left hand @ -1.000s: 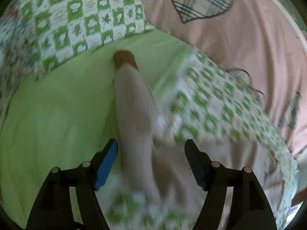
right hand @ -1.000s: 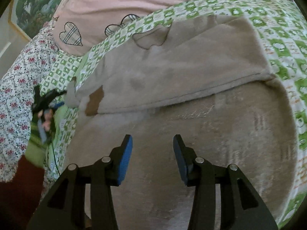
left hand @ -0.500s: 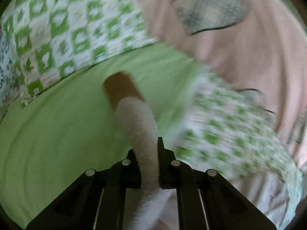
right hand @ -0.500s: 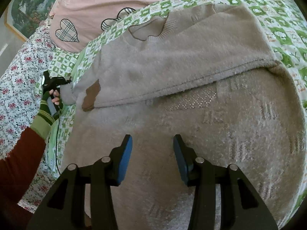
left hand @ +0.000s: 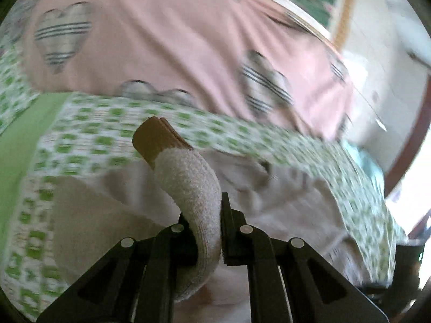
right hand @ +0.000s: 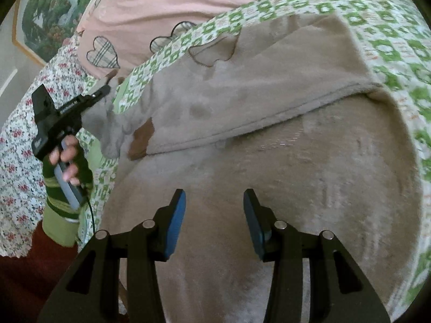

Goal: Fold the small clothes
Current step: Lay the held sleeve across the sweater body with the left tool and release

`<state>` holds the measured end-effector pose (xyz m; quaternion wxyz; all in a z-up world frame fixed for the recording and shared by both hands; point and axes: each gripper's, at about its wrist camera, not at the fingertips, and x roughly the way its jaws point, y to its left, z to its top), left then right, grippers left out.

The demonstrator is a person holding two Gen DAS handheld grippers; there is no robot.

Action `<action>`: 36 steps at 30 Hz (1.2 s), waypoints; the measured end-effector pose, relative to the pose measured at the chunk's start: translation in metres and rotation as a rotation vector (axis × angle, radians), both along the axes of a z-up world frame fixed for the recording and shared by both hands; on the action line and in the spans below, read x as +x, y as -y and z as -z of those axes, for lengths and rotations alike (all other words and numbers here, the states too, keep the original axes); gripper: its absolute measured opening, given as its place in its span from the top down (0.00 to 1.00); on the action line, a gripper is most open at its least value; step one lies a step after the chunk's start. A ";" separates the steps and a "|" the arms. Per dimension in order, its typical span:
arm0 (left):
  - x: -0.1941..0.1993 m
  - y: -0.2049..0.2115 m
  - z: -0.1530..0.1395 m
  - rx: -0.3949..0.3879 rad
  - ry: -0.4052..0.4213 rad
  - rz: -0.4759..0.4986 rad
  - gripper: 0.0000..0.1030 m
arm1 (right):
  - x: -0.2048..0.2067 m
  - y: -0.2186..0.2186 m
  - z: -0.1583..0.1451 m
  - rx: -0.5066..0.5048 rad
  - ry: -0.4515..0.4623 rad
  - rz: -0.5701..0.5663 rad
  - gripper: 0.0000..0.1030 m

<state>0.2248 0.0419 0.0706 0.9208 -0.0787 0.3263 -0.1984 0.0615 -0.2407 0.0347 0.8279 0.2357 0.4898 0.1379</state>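
Sleeve [left hand: 194,185] clamped within left tool [left hand: 207,231]

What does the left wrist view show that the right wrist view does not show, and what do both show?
Only the left wrist view shows the left gripper shut on the sleeve, with its brown cuff sticking out beyond the jaws.

Only the right wrist view shows the open right gripper above the beige sweater, and the hand holding the other gripper.

Both show the green checked blanket and the pink heart-print bedding.
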 end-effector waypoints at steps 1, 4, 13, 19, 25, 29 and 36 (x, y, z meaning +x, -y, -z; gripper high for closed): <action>-0.003 0.017 0.003 0.013 0.005 0.038 0.92 | -0.002 0.005 0.000 0.002 0.002 0.013 0.55; -0.019 0.058 0.013 0.070 0.019 0.128 0.92 | -0.007 0.019 0.002 0.012 -0.002 0.053 0.55; -0.028 0.124 0.069 0.263 -0.049 0.282 0.80 | -0.002 0.033 0.004 0.048 0.004 0.114 0.55; -0.045 0.082 0.065 0.218 -0.086 0.191 0.36 | 0.028 0.031 -0.007 0.049 0.035 0.106 0.55; -0.073 0.011 0.062 0.213 -0.111 0.031 0.35 | 0.081 0.016 -0.005 0.074 0.051 0.078 0.55; -0.073 -0.040 0.072 0.227 -0.160 -0.131 0.35 | 0.123 0.004 0.005 0.115 0.041 0.077 0.55; -0.042 -0.089 0.096 0.206 -0.289 -0.284 0.35 | 0.177 -0.020 0.027 0.161 -0.006 0.055 0.56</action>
